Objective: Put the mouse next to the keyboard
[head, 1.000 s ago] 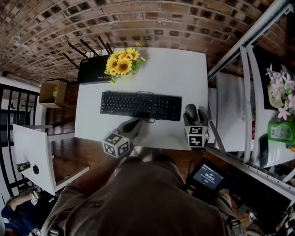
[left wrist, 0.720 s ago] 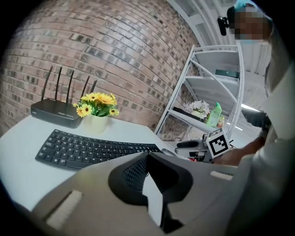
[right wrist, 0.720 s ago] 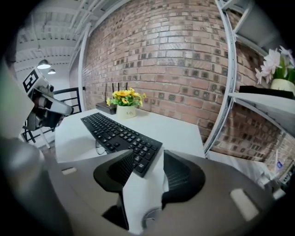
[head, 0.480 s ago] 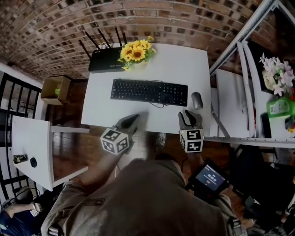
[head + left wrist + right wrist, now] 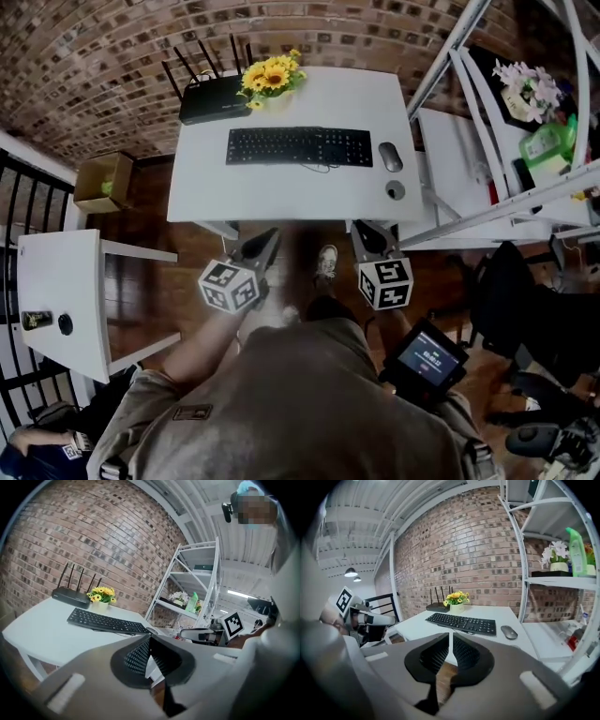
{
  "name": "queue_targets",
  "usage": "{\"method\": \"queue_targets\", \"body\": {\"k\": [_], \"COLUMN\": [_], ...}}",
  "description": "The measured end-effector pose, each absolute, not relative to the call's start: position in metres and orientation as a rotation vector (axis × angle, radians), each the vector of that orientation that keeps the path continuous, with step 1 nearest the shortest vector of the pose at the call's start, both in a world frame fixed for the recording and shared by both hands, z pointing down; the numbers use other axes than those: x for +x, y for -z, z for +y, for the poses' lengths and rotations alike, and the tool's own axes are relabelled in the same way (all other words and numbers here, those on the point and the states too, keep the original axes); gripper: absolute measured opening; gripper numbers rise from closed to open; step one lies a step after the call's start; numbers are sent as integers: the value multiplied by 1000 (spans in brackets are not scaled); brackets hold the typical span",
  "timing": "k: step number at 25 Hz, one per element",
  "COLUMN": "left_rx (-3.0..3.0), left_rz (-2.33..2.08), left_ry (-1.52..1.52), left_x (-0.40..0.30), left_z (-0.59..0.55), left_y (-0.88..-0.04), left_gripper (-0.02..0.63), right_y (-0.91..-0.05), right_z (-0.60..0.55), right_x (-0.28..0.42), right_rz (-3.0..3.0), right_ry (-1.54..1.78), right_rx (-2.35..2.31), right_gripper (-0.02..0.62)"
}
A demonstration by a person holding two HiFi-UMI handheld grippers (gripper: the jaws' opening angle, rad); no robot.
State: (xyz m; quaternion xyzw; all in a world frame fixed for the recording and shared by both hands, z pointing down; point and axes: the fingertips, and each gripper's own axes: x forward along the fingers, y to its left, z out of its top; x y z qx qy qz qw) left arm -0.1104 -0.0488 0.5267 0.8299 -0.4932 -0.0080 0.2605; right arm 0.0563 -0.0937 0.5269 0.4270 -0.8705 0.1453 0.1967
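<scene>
The grey mouse [image 5: 390,157] lies on the white table [image 5: 281,192] just right of the black keyboard [image 5: 300,147], both clear of the grippers. In the right gripper view the mouse [image 5: 509,632] lies beside the keyboard [image 5: 461,623]. My left gripper [image 5: 265,242] and right gripper [image 5: 367,236] hang off the table's front edge, above the wooden floor. The right gripper [image 5: 451,638] has just been closing; its jaws are shut with nothing between them. My left gripper [image 5: 149,638] is shut and empty too, with the keyboard [image 5: 105,621] ahead of it.
A black router [image 5: 214,98] and a pot of sunflowers [image 5: 272,75] stand at the table's back edge. A round cable hole [image 5: 395,190] sits near the mouse. A metal shelf rack [image 5: 487,112] stands at the right, a small white table [image 5: 56,300] and a cardboard box [image 5: 103,181] at the left.
Both grippers drew back from the table to beyond its front edge. The right gripper left the mouse on the table beside the keyboard and its jaws closed.
</scene>
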Motion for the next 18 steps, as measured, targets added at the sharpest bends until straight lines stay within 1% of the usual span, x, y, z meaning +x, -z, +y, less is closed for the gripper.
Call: {"method": "queue_targets", "body": {"k": [7,18], "left_rx": [2268,2307], "left_rz": [-1296,-1307], "left_ry": [23,9], "left_x": [-101,-69], "left_z": [-2,10], "left_y": [-530,-515], "left_gripper": [0,0], "right_y": [-530,-515], "right_z": [-28,-4], "right_x": [52,57], "right_rz": [-2443,-2522], "right_ry": [-442,-471], "right_rx": [1180,1119], "right_gripper": [21,15]}}
